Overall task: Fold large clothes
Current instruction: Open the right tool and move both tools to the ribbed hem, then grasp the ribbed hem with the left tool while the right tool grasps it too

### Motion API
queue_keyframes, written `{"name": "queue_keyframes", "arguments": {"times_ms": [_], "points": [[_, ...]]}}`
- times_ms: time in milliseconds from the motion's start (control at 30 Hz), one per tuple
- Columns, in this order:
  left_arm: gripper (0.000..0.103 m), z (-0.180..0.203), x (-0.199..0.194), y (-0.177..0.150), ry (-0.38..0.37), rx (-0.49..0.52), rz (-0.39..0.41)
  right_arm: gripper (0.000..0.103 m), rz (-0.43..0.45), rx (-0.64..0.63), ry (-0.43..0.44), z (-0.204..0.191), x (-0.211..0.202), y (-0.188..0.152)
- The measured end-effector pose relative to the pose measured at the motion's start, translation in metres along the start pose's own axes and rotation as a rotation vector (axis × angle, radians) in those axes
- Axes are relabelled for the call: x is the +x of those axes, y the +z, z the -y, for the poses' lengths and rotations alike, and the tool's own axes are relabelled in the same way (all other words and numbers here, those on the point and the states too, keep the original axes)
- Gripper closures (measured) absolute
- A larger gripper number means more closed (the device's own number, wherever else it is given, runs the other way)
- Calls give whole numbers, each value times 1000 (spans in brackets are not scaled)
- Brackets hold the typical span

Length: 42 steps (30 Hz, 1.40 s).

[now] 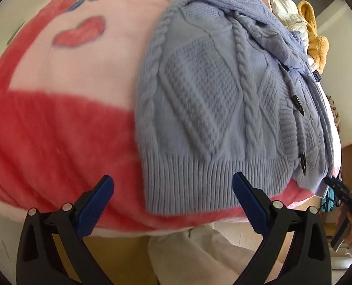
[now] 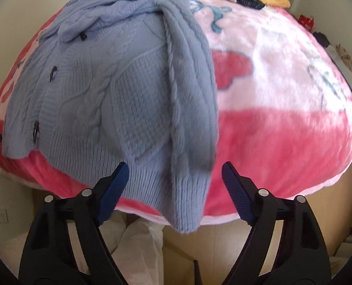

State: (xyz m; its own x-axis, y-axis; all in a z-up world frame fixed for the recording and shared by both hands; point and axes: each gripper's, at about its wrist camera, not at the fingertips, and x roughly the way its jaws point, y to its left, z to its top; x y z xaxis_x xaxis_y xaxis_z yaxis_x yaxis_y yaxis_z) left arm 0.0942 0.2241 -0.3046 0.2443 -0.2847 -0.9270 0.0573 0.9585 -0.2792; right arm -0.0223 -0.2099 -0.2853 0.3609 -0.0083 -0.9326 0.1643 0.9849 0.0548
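A lavender cable-knit cardigan (image 1: pixel 211 99) with dark toggle buttons lies on a pink and red blanket (image 1: pixel 57 130). Its ribbed hem reaches the blanket's near edge. My left gripper (image 1: pixel 173 185) is open and empty, its jaws just short of the hem's left corner. In the right wrist view the cardigan (image 2: pixel 119 90) has a sleeve folded down along its right side, and the hem hangs over the blanket (image 2: pixel 282 137) edge. My right gripper (image 2: pixel 174 173) is open and empty, its jaws either side of the hem's right corner.
A pile of other clothes, white quilted (image 1: pixel 287 11) and mustard yellow (image 1: pixel 316 35), lies at the far end of the bed. The right gripper shows at the left view's right edge (image 1: pixel 342 194). The person's pale trousers (image 2: pixel 138 249) stand below the bed edge.
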Motion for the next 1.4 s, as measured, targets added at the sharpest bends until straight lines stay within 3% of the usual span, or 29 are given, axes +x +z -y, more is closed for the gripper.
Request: {"name": "queue_keyframes", "arguments": {"times_ms": [200,367,467,600,700,800,933,1000,1067,1200,1333,1400], "points": [[5,-6,13,-8,-44,-19,-2,31,7,91,-23,0,6,-20],[5,-3,20,4,-118,-12,-12,30,4,97,-40,-8,14,-25],[5,2,31,10,-103,7,-47,23,6,111,-59,-7,18,-24],[7,9,30,8,-112,17,-18,26,7,148,-32,-2,23,-24],[13,16,32,7,-94,17,-18,33,11,135,-7,-5,23,-24],[29,20,32,9,-61,-15,-7,49,2,119,28,-3,26,-24],[60,11,28,9,-95,-125,6,86,-5,60,55,-9,19,-16],[76,15,24,8,-108,-113,6,88,-5,43,66,-10,13,-12],[83,26,19,6,-77,-66,13,90,-4,52,88,-10,4,-9],[84,50,-15,13,-87,-37,67,91,42,-5,168,-12,-44,6],[84,68,-73,37,-84,-3,120,91,118,-94,216,-19,-108,46],[84,73,-92,56,-61,12,129,91,195,-151,210,-21,-138,78]]}}
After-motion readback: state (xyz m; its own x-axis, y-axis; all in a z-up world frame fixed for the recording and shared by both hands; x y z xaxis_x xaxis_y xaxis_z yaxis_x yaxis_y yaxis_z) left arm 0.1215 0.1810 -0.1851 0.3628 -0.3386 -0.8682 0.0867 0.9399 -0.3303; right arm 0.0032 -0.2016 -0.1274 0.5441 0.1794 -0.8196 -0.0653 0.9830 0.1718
